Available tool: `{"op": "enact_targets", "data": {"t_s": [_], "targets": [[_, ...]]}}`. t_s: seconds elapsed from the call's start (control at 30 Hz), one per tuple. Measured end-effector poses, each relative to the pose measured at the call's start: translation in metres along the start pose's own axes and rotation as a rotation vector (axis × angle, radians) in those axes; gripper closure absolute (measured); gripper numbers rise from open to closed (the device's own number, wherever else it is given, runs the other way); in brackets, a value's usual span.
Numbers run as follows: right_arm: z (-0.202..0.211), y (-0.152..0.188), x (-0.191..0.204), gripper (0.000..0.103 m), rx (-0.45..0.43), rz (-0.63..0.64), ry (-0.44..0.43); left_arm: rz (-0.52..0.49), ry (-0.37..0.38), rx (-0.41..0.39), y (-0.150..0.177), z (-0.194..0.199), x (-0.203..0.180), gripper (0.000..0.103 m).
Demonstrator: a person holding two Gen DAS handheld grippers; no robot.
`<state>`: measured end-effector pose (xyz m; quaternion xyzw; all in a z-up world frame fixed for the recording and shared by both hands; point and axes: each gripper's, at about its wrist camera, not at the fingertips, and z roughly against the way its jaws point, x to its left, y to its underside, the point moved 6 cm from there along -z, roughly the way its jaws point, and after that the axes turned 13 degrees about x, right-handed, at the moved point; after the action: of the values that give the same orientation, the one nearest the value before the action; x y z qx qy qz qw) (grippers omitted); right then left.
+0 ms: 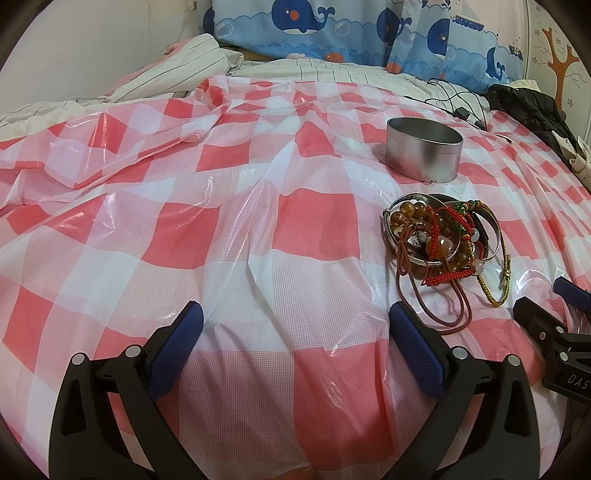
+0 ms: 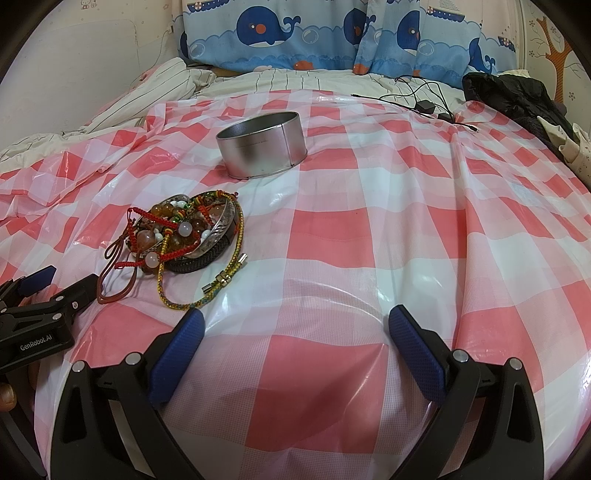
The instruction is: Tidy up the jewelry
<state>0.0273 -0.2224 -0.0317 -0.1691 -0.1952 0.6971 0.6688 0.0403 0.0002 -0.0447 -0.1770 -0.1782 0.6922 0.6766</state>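
On the checked sheet, nothing sorted yet.
Jewelry pile point(image 2: 184, 236) lies centre-left, untouched; silver tin point(image 2: 262, 146) above looks empty. Left gripper point(image 1: 295, 332) and right gripper point(image 2: 295, 328) hover spread apart, holding nothing.

Red/white check sheet point(image 1: 258, 229), silver tin point(image 1: 423, 151), blue whale-print pillows point(image 1: 314, 26).

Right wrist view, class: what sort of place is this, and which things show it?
Most likely a bedroom: the work surface is a bed under a red-checked plastic sheet, with whale-print pillows at its head and striped bedding bunched beside them.
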Motion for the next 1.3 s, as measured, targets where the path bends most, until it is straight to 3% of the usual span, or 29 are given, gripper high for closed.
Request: {"op": "enact_targets", "data": {"t_s": [0.87,1.2,1.3], "targets": [[0.000,0.000,0.000,0.007,0.006,-0.004,-0.009,-0.002,0.014,0.000,0.000,0.002,0.002,0.006],[0.001,-0.002,-0.004,0.007,0.055,-0.009,-0.083,-0.021,0.072,-0.045,0.000,0.014,-0.001,0.006],[0.011,-0.007,-0.005,0.007,0.025,-0.047,-0.159,-0.022,0.100,-0.070,-0.002,0.020,-0.004,0.006]]}}
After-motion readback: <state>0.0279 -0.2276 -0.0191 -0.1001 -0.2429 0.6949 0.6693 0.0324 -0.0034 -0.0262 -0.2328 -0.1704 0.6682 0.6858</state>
